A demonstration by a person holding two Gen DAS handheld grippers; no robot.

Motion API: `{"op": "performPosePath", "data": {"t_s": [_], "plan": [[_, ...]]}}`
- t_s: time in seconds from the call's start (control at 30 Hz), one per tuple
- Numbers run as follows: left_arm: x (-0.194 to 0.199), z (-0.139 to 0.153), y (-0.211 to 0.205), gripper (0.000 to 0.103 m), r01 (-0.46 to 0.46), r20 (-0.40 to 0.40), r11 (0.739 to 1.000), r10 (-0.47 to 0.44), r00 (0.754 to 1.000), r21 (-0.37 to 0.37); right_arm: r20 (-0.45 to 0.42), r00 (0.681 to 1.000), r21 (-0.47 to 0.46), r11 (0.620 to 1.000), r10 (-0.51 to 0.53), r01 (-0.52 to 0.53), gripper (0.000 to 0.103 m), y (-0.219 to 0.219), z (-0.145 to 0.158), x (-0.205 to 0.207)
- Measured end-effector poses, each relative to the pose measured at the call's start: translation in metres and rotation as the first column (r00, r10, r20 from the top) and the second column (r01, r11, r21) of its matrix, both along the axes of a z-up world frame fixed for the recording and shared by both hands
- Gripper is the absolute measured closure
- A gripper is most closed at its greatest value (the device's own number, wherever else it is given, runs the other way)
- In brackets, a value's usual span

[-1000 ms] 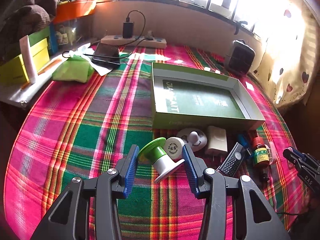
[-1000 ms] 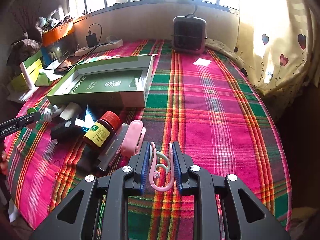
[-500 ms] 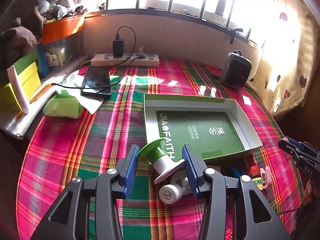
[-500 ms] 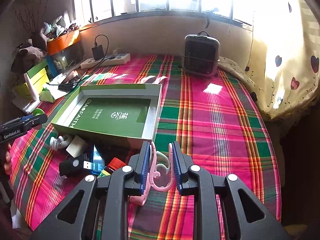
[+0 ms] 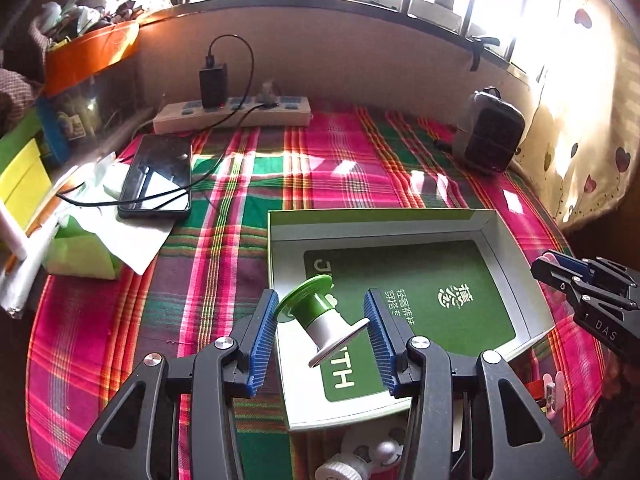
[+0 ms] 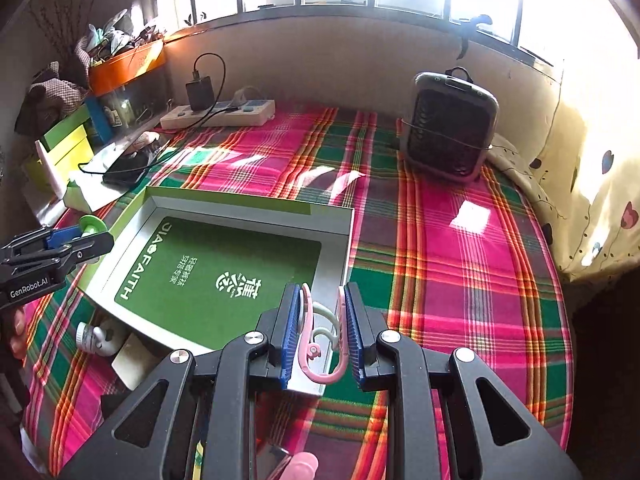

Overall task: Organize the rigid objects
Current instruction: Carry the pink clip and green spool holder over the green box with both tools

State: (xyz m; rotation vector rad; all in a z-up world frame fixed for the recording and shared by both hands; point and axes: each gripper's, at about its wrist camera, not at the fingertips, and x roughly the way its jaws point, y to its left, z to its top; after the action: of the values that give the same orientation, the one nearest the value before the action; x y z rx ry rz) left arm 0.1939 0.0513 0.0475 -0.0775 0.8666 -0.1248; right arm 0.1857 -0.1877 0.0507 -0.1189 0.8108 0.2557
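While we hover over bare box (image 5: 516,256), left gripper (image 5: 322,320) pinches spool (image 5: 320,316), right gripper (image 6: 322,320) squeezes clip (image 6: 320,340); clutter below half hidden.

The left gripper (image 5: 322,330) tilts steeply downward, its blue-padded jaws set moderately wide and clamped on the two end discs of what they carry — pads pressing from either side. The right gripper (image 6: 322,334) tilts down at much the same angle, jaws drawn nearly together — a tight pinch between the pads (image 6: 291,334).
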Motion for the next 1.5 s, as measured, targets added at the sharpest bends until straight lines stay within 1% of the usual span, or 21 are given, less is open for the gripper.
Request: {"op": "performPosePath", "data": {"t_s": [0.2,0.27,0.37,0.47,0.53,0.7,0.8,1.0,1.13,1.23,1.5], "plan": [[0.023,-0.008,-0.008,0.060,0.018,-0.026,1.000,-0.017,1.000,0.009,-0.036,0.999,-0.005,1.000,0.026,-0.026,0.080,0.014,-0.013,0.029],[0.029,-0.011,-0.011,0.060,0.022,-0.030,1.000,-0.022,0.999,0.012,-0.041,0.999,-0.017,0.999,0.032,-0.032,0.080,0.019,-0.017,0.036],[0.036,-0.013,-0.016,0.060,0.028,-0.028,0.999,-0.026,0.999,0.044,-0.054,0.998,-0.029,0.999,0.041,-0.043,0.080,0.025,-0.022,0.044],[0.041,-0.016,-0.019,0.060,0.031,-0.033,0.999,-0.030,0.999,0.037,-0.061,0.997,-0.037,0.998,0.048,-0.050,0.080,0.030,-0.027,0.052],[0.042,-0.018,-0.022,0.060,0.036,-0.030,0.998,-0.034,0.999,0.053,-0.062,0.997,-0.037,0.998,0.048,-0.050,0.080,0.031,-0.029,0.055],[0.046,-0.024,-0.024,0.060,0.038,-0.040,0.996,-0.035,0.999,0.076,-0.063,0.997,-0.056,0.997,0.054,-0.058,0.080,0.036,-0.034,0.059],[0.047,-0.026,-0.028,0.060,0.043,-0.035,0.993,-0.039,0.999,0.114,-0.069,0.996,-0.055,0.997,0.057,-0.061,0.080,0.036,-0.035,0.061],[0.049,-0.029,-0.031,0.060,0.058,-0.048,0.993,-0.053,0.997,0.107,-0.086,0.995,-0.074,0.996,0.049,-0.055,0.080,0.038,-0.039,0.064],[0.050,-0.032,-0.034,0.060,0.070,-0.062,0.991,-0.063,0.996,0.110,-0.090,0.995,-0.069,0.996,0.048,-0.054,0.080,0.038,-0.040,0.065],[0.050,-0.033,-0.036,0.060,0.072,-0.060,0.989,-0.065,0.996,0.129,-0.090,0.995,-0.069,0.996,0.050,-0.056,0.080,0.038,-0.040,0.066],[0.051,-0.033,-0.036,0.060,0.072,-0.062,0.988,-0.064,0.996,0.140,-0.088,0.995,-0.069,0.996,0.050,-0.056,0.080,0.038,-0.039,0.065]]}}
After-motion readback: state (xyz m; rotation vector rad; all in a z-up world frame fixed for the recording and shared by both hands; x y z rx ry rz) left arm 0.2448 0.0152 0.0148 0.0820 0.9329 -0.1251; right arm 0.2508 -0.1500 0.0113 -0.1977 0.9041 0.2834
